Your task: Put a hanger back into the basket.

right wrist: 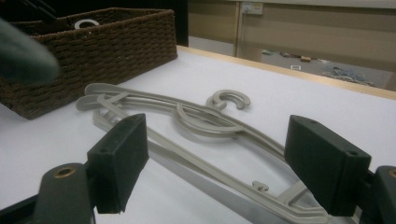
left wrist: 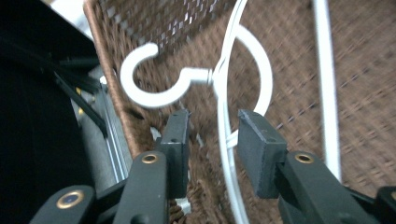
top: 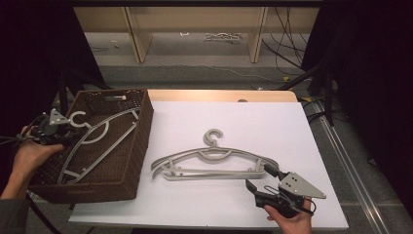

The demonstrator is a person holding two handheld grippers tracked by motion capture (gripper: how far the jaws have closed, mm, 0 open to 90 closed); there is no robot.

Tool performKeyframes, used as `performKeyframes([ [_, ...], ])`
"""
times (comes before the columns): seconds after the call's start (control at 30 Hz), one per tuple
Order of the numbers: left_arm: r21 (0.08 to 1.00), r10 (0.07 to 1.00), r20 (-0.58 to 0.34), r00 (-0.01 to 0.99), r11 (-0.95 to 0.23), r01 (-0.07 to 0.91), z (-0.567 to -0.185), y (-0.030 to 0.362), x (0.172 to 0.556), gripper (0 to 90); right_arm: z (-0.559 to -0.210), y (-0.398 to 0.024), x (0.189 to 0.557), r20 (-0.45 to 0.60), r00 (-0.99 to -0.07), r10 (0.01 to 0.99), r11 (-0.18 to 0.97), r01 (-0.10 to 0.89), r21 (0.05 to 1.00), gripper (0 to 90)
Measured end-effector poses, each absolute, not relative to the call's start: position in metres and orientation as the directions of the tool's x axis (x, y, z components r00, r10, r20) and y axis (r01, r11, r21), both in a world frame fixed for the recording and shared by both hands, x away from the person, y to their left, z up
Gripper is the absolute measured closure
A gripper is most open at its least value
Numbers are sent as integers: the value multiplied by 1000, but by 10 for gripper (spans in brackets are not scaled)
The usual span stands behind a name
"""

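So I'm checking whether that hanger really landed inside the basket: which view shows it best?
The high view: the hanger in the basket lies whole inside the wicker basket, hook toward the left gripper. The left gripper view shows its hook and neck close up, one thin arm between open jaws. The right gripper view shows its hook tip.

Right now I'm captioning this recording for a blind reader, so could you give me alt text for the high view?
A person's left gripper hovers at the hook of a grey hanger lying in a brown wicker basket at the left of a white table. More grey hangers lie stacked mid-table, with the right gripper open at their right end.
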State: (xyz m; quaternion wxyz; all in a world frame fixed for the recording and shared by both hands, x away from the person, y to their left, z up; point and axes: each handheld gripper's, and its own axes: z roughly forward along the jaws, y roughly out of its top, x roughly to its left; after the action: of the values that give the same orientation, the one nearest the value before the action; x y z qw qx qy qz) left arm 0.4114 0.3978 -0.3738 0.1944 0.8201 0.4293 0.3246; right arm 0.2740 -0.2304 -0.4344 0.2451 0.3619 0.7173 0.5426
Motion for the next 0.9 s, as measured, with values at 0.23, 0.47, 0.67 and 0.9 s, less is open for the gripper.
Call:
performKeyframes([
  [0.23, 762, 864, 273, 422, -462, 453, -342, 361, 389, 476, -433, -232, 273, 35, -609, 792, 148, 247, 958, 227],
  [0.47, 863, 874, 164, 457, -352, 363, -326, 324, 376, 375, -432, -232, 273, 29, -603, 797, 145, 237, 961, 227],
  [0.67, 905, 839, 98, 536, -299, 302, -326, 295, 361, 365, -432, -232, 272, 39, -610, 791, 136, 238, 962, 225],
  [0.9, 904, 794, 99, 600, -323, 279, -329, 270, 350, 285, -432, -231, 272, 31, -607, 794, 145, 239, 960, 226],
])
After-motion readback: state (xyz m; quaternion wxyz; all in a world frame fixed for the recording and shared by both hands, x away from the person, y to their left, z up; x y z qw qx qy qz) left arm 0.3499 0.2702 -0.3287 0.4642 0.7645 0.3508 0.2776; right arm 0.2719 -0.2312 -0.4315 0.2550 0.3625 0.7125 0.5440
